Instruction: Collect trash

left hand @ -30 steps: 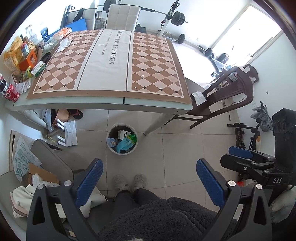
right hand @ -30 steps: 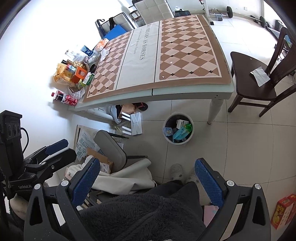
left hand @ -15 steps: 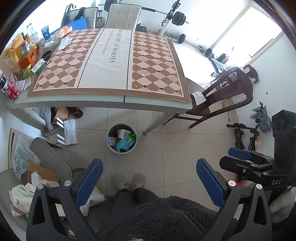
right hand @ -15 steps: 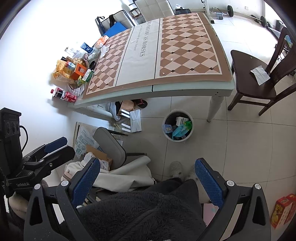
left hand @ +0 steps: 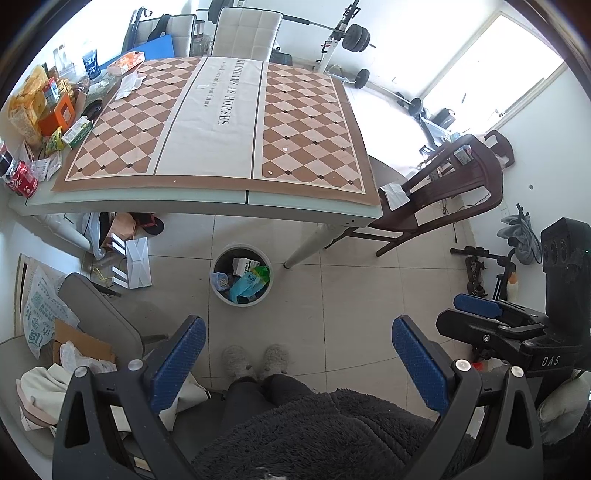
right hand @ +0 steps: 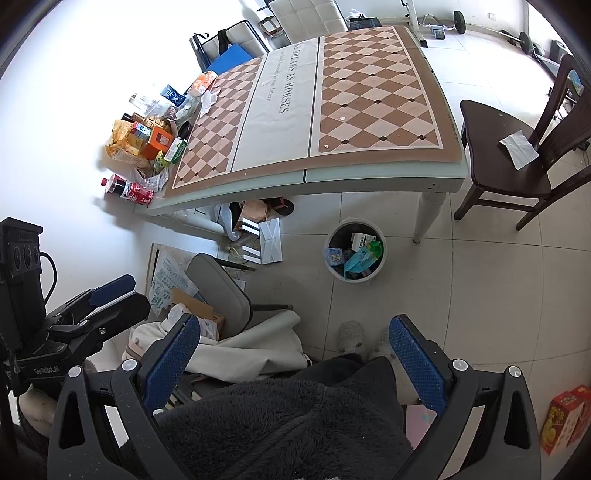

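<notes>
Though ahead of gripper, bin apart.

Table carries a checkered cloth. Dark wooden chair stands at its right end, white paper on the seat. Barbell rack behind. Grey chair on tiled floor.

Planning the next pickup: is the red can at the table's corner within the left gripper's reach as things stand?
Probably not yet. The left gripper hangs open over the floor near the bin; the can sits far off on the table, though nothing blocks the way.
</notes>
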{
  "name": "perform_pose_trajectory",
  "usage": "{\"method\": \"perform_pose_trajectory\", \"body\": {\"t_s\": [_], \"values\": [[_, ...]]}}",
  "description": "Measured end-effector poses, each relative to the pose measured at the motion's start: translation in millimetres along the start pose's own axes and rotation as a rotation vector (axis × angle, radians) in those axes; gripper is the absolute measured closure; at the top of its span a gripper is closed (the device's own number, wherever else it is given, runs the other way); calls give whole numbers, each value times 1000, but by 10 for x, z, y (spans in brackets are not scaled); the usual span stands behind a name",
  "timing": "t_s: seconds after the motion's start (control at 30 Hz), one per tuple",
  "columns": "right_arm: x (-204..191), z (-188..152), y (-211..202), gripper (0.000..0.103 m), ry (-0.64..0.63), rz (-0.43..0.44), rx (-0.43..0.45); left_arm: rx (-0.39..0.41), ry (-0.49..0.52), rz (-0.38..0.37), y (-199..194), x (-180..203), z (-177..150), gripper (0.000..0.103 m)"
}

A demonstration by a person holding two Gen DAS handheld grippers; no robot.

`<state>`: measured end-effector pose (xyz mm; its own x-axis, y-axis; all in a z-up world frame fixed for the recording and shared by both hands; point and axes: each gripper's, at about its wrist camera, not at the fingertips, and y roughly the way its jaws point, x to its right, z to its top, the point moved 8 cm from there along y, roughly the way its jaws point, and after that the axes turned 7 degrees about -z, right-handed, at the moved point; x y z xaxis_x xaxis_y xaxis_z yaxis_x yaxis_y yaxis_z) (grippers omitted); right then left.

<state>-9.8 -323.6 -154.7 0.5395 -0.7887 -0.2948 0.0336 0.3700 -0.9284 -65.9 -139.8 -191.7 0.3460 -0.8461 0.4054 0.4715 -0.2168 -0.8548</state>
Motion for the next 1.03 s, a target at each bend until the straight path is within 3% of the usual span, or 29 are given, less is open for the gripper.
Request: {"method": "perform_pose_trajectory", "body": {"t_s": [1.03], "values": [[-1, 9, -8, 0, 0, -1, 2, 7, -13, -2, 12, 60, -40, 0]]}}
